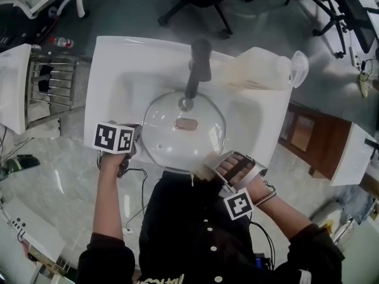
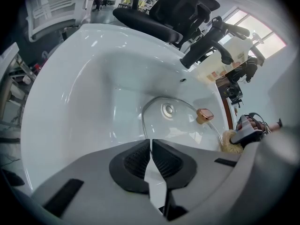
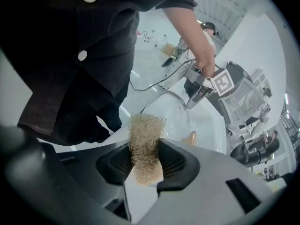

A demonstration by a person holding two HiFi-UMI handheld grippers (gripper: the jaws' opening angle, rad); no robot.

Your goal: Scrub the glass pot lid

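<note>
Left gripper (image 2: 151, 142) first: its jaws are clenched nearly flat together, and the thin rim of the glass pot lid (image 1: 160, 129) runs right in between the dark ribbed pads, so it's pinching the lid at its left edge. The right gripper (image 3: 145, 146) has its jaws clamped on a tan, stringy scrubber (image 3: 146, 135), a loofah-looking wad that sticks up past the pads. In the head view the scrubber sits right against the lid's lower right rim, though I can't tell how hard it's pressing. The lid itself lies in the middle of the frame, down in the white sink (image 1: 118, 70), with its copper-coloured knob (image 1: 186, 123) roughly dead centre on the glass. A dark faucet (image 1: 198, 64) reaches down from the top of the frame to the lid's far edge. Just right of the faucet, on the sink's upper right corner, there's a translucent plastic jug (image 1: 260, 68). Over at the left edge of the frame is a metal dish rack (image 1: 53, 81), beside the sink. Whoever's holding the grippers is in a dark button-up shirt (image 1: 189, 229), filling the bottom of the frame.
</note>
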